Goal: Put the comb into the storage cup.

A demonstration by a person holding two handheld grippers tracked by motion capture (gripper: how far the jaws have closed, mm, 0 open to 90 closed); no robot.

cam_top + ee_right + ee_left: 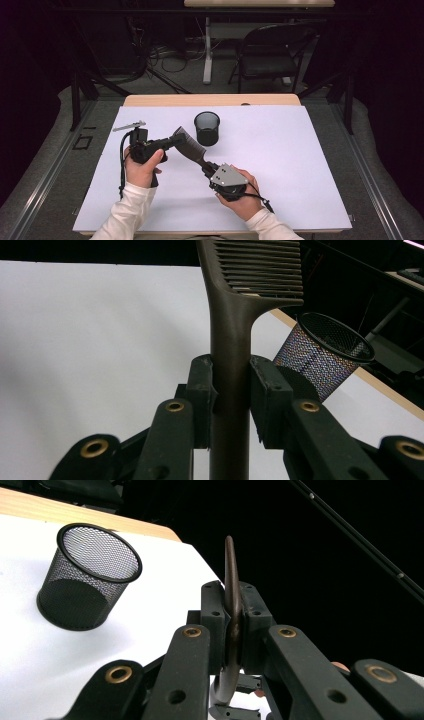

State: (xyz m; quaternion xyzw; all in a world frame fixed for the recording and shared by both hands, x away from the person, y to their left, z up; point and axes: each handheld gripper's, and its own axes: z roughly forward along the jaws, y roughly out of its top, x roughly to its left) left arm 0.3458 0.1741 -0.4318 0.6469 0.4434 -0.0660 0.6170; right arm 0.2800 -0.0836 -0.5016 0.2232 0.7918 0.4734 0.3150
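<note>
— While the white sheet covers most of the table across the middle of the high view, what sits on it?

— A black mesh cup, upright, just above the centre of the frame. Below it, the two hands meet over the sheet.

— Which gripper is where?

— The left gripper comes in from the lower left, the right gripper from lower centre, and both hold one dark brown comb between them, lifted off the sheet, just below and left of the cup.

— How do the jaws stand?

— In the right gripper view, the right gripper has its jaws pressed on the comb's handle, with the teeth fanning out at the top of the frame and the cup tilted at the right. In the left gripper view, the left gripper pinches the comb edge-on at centre, with the cup at the upper left.

— Does the comb touch the cup?

— No, near it but apart.
</note>
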